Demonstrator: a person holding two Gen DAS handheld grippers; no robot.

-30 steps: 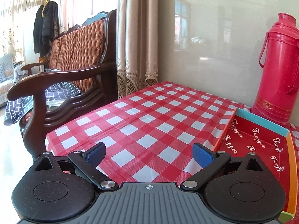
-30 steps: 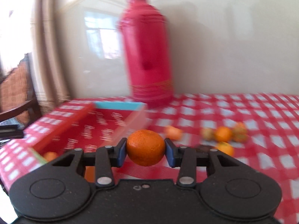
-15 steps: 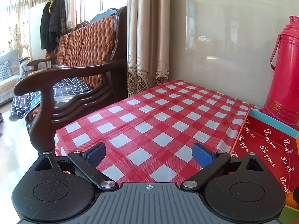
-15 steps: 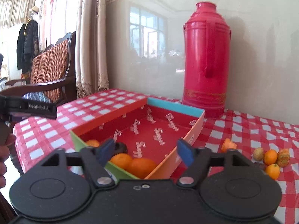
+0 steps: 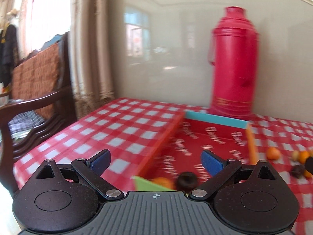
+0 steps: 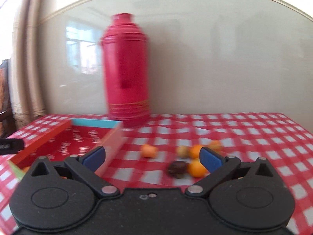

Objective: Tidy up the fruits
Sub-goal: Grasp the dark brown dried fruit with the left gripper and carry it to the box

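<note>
The right gripper (image 6: 152, 157) is hanging over the checked tablecloth (image 6: 254, 137) with its two blue pads wide apart and nothing between them. It is facing the loose fruits on the cloth: a dark fruit (image 6: 177, 167) touching an orange (image 6: 196, 168), a second orange (image 6: 195, 150) just behind, a pale yellowish fruit (image 6: 182, 150) beside that, and one orange fruit (image 6: 149, 150) off by itself, nearer the red box (image 6: 115, 137).

I am guessing the next job is picking one up. Going for the fruit that is alone looks easiest, because nothing is crowding it. The pads should be going down one on each side of the round middle and squeezing softly, so the fruit is not popping out or rolling away.

The left gripper (image 5: 155, 161) is also spread apart and empty, pointing at the near corner of the box, where an orange piece (image 5: 163, 182) and a dark fruit (image 5: 186, 178) are lying.

Everything is smeared with blur. The gripper body is hiding the near end of the box, so I cannot count what is inside. One more fruit at the back of the pile is too fuzzy to name. A red flask (image 6: 126, 70) is standing by the wall.
</note>
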